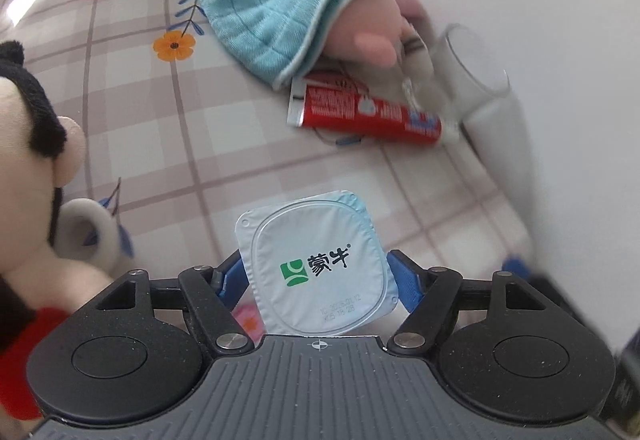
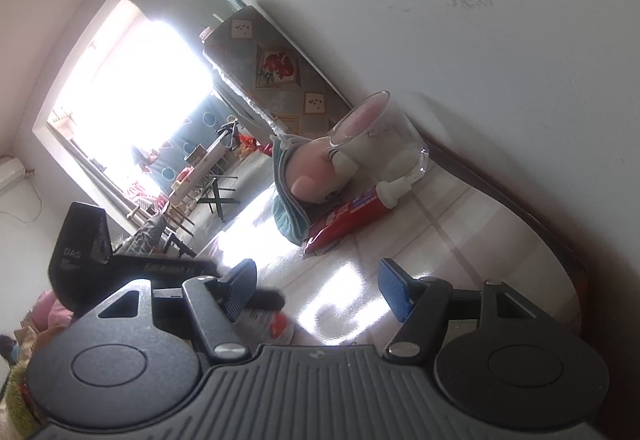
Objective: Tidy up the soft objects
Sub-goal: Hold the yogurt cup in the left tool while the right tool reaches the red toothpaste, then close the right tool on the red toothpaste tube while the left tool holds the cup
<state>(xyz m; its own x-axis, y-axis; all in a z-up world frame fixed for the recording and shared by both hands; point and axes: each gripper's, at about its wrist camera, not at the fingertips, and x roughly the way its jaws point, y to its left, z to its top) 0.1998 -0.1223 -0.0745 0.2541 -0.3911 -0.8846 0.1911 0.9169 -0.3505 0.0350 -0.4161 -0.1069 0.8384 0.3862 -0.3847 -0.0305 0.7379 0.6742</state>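
In the left wrist view my left gripper [image 1: 316, 272] is shut on a white yogurt cup [image 1: 316, 264] with a foil lid, above the checked tablecloth [image 1: 152, 112]. A folded blue cloth [image 1: 280, 12] lies over a pink plush toy [image 1: 368, 32] at the back. A black-haired plush doll [image 1: 28, 144] sits at the left edge. In the right wrist view my right gripper [image 2: 316, 290] is open and empty over the table; the pink plush [image 2: 316, 176] and blue cloth [image 2: 284, 200] lie ahead.
A red toothpaste tube [image 1: 368, 112] lies by a clear glass [image 1: 472, 72] near the white wall; both also show in the right wrist view, the tube [image 2: 344, 220] and the glass [image 2: 384, 136]. A white mug [image 1: 92, 232] stands beside the doll. The left gripper's body [image 2: 104, 256] shows at left.
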